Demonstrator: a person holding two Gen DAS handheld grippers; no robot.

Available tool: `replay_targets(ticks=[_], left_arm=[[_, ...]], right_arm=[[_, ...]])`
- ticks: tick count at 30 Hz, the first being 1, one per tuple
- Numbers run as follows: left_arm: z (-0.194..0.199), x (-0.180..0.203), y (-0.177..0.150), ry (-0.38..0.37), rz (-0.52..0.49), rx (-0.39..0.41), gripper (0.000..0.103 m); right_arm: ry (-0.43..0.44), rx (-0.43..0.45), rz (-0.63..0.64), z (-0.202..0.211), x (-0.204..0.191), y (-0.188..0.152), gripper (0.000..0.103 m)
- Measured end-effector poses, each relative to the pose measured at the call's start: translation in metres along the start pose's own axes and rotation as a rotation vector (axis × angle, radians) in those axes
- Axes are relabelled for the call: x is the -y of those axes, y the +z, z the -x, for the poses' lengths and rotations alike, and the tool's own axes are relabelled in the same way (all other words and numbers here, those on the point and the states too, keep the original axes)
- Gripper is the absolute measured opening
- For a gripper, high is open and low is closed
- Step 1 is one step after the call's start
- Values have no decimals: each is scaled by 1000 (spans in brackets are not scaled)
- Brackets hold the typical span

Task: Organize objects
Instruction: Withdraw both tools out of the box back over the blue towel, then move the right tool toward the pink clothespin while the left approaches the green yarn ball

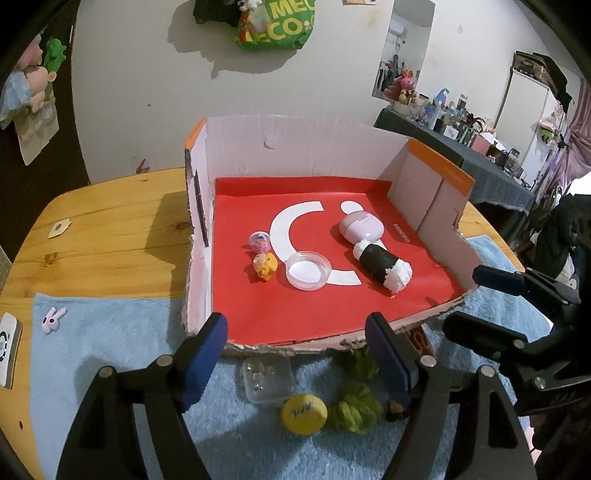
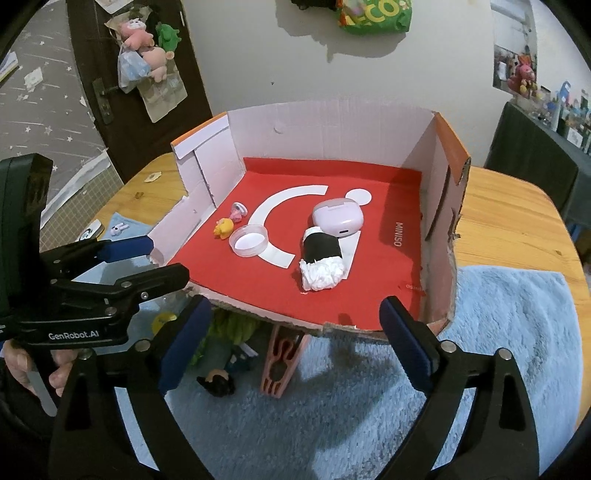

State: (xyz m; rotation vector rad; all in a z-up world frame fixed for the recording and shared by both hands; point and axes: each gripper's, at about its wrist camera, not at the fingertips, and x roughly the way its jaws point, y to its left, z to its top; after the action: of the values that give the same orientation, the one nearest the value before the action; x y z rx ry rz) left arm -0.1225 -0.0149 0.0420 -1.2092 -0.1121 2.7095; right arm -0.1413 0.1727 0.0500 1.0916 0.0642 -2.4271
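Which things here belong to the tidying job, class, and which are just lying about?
Job things:
- cardboard box
- sushi-roll toy, earbud case, clear round lid, yellow figure, all in the box
- yellow cap, green scrunchie, on the blue towel

Lying about:
- green bag on the wall
- plush toys on the door

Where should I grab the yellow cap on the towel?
Grip the yellow cap across its rim, coming from above. It lies flat on the blue towel, a low round disc, with a clear case and green yarn close beside it.
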Motion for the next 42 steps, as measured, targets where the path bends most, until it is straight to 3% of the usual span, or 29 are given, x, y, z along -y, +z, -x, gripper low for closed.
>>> replay_targets(ticks=[10,14,42], left_arm=[[11,-3,-9,-6,16,17,80],[14,-2,-14,-6,16,29,87],[28,2,-52,-5,30,24,96]], right_arm=[[5,16,-14,12,-2,-11,97],[11,20,-17,16,-3,-15,99],[17,13,-10,33,-20,-53,101]])
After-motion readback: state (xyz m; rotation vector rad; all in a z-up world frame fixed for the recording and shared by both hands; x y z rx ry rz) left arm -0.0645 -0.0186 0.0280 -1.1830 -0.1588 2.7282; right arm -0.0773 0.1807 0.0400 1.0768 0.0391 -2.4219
